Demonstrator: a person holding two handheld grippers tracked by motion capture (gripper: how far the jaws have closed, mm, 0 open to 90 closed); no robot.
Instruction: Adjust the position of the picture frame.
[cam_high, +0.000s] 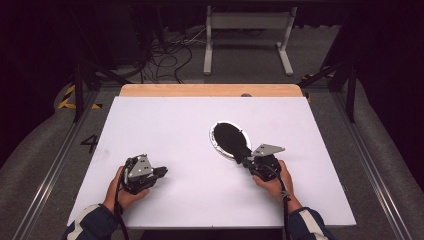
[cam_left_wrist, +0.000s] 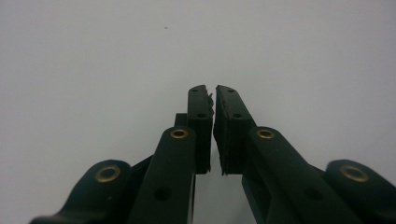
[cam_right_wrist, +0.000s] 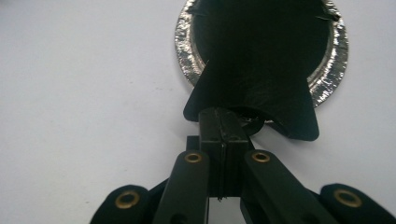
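Observation:
A round foil dish (cam_high: 215, 143) lies on the white table right of centre, its crinkled rim (cam_right_wrist: 185, 44) bright around a dark inside. A black sheet (cam_high: 229, 136) covers the dish and hangs over its near rim onto the table. My right gripper (cam_high: 243, 159) is shut on the near edge of that black sheet (cam_right_wrist: 261, 60), its jaws (cam_right_wrist: 225, 119) pressed together just outside the rim. My left gripper (cam_high: 163, 171) rests low over bare table at the near left, far from the dish. Its jaws (cam_left_wrist: 214, 91) stand almost together with nothing between them.
The white tabletop (cam_high: 170, 120) spreads wide around the dish, with a wooden strip (cam_high: 210, 90) along its far edge. Beyond it on the floor stand a white frame (cam_high: 247, 37) and loose cables (cam_high: 167, 55). Dark stand legs flank both sides.

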